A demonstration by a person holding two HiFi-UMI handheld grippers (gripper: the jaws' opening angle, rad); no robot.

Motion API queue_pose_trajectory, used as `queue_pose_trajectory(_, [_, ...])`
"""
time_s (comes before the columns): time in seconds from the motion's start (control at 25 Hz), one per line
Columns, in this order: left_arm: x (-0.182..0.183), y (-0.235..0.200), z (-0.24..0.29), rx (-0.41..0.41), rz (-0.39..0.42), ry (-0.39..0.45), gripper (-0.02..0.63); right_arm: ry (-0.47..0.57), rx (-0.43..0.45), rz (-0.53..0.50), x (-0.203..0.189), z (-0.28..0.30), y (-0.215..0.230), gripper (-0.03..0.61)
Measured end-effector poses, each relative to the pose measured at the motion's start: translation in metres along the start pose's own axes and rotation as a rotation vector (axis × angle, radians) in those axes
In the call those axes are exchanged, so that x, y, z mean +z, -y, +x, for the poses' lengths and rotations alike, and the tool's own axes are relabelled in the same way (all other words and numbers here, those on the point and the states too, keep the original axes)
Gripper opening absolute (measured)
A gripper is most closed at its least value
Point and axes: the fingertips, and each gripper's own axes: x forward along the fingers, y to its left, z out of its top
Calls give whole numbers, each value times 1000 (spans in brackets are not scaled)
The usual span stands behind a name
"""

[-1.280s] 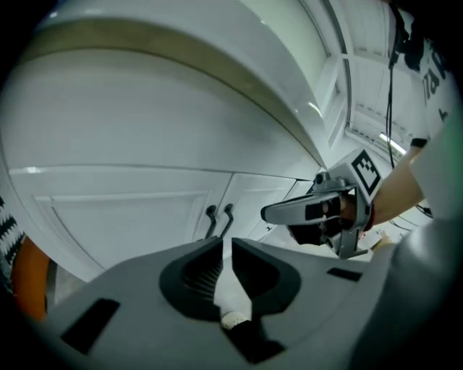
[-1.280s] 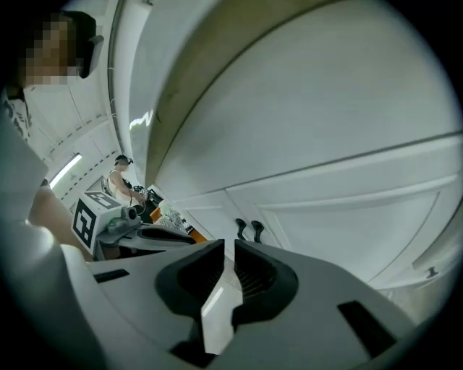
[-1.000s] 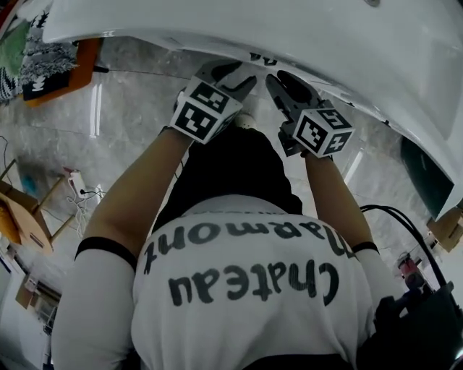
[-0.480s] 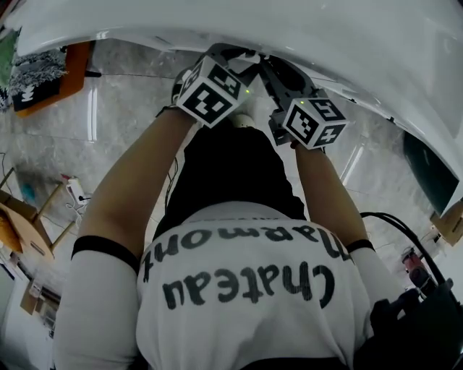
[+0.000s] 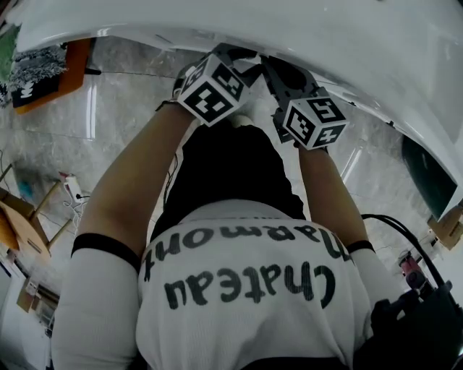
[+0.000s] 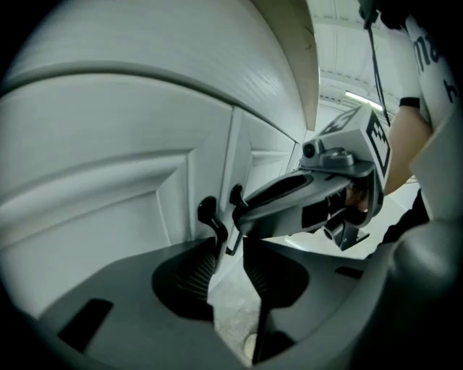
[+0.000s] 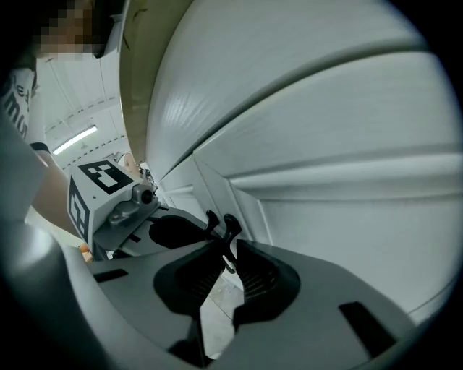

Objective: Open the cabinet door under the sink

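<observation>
Head view: left gripper (image 5: 239, 59) and right gripper (image 5: 283, 76) reach side by side under the smooth white counter (image 5: 217, 22). The doors are hidden beneath it, above a glossy grey marbled floor (image 5: 123, 108). Left gripper view: left door (image 6: 108, 209) and right door (image 6: 271, 155) are white and faintly wood-grained, with framed recessed panels. They meet at a central seam and seem shut. Two slim, dark, curved handles stand on either side of that seam, long axes upright. The left handle (image 6: 208, 215) runs down between the ribbed pads (image 6: 195, 267), which are drawn in on its stem. The right gripper's tip sits on the right handle (image 6: 235, 195), just beside. Right gripper view: the right handle (image 7: 231, 225) descends between this gripper's jaws, which are clenched on its stem, with the left handle (image 7: 211, 219) just to its left. Both hands are equally near, each handle lying straight ahead of its fingers. Judgement: the hinges probably lie at the outer edges, so each pull should arc back toward the person and outward. The thin rounded stems may slip if the pull is skewed.
</observation>
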Motion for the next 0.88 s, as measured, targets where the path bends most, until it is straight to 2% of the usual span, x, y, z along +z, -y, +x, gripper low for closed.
queue_pose_trajectory(0.12, [0,4,-1,-34,-5,-11,117,-11,-4,-16,-1,-1,-1,48])
queue_pose_trajectory(0.44, [-4,14,-2,-59,-37,-57,125,-70,29,-67,-6,-5,-4,41])
queue_pose_trajectory(0.56, [-7,16,-5,-63,-6,-52,132,-99,39,-108,-10,-6,-9,40])
queue_pose_trajectory(0.76, [-16,25,-7,-57,110,-104,132,-149,48,-170,-19,-12,-14,38])
queue_pose_trajectory(0.88, [-18,28,-8,-64,125,-125,132,-165,53,-191,-22,-15,-17,38])
